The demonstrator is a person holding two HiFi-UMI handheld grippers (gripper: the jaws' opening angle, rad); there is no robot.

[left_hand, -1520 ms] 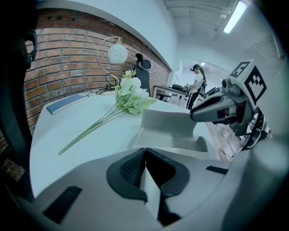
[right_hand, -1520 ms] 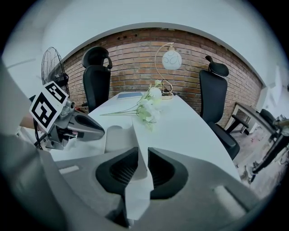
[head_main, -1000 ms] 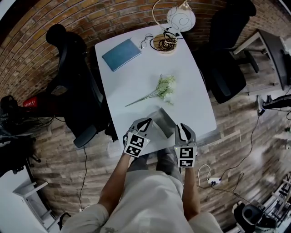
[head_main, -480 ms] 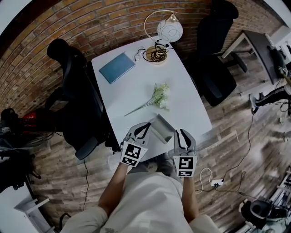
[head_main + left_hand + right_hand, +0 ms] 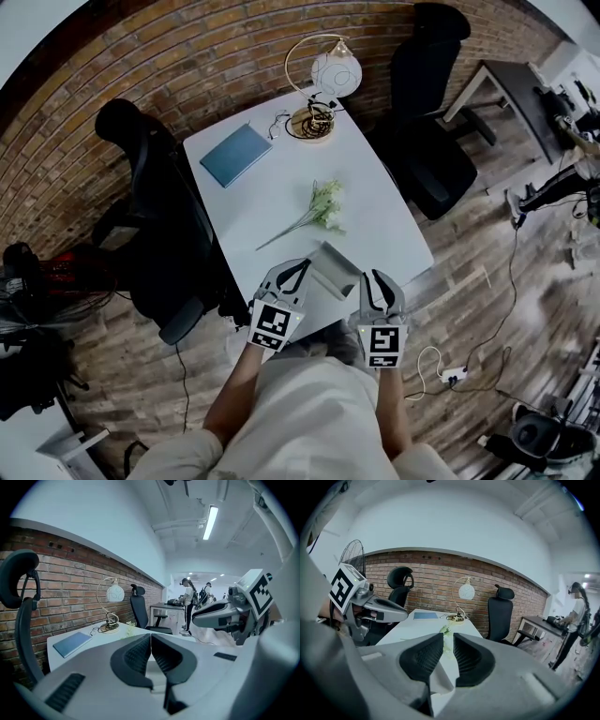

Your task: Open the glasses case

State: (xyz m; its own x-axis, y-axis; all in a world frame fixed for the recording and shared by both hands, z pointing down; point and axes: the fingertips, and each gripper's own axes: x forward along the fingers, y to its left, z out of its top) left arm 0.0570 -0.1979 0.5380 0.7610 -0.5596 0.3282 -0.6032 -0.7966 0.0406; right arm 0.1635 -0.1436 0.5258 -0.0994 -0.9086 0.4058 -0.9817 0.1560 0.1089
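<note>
The grey glasses case (image 5: 336,269) lies shut on the white table (image 5: 375,202), close to the near edge. My left gripper (image 5: 298,273) hangs just left of it and my right gripper (image 5: 374,279) just right of it, both above the table edge and apart from the case. In the left gripper view the left gripper (image 5: 151,637) has its pads together with nothing between them. The right gripper (image 5: 448,638) also stands shut and empty in its own view. The case is hidden behind the jaws in both gripper views.
A spray of white flowers (image 5: 319,208) lies mid-table. A blue book (image 5: 235,155) and a round lamp (image 5: 323,89) sit at the far end. Black office chairs stand at the left (image 5: 150,216) and at the far right (image 5: 431,122). A person (image 5: 188,603) stands far off.
Both grippers have risen from the table's near edge towards the head camera and tilted up a little. The case stays where it was on the table.
</note>
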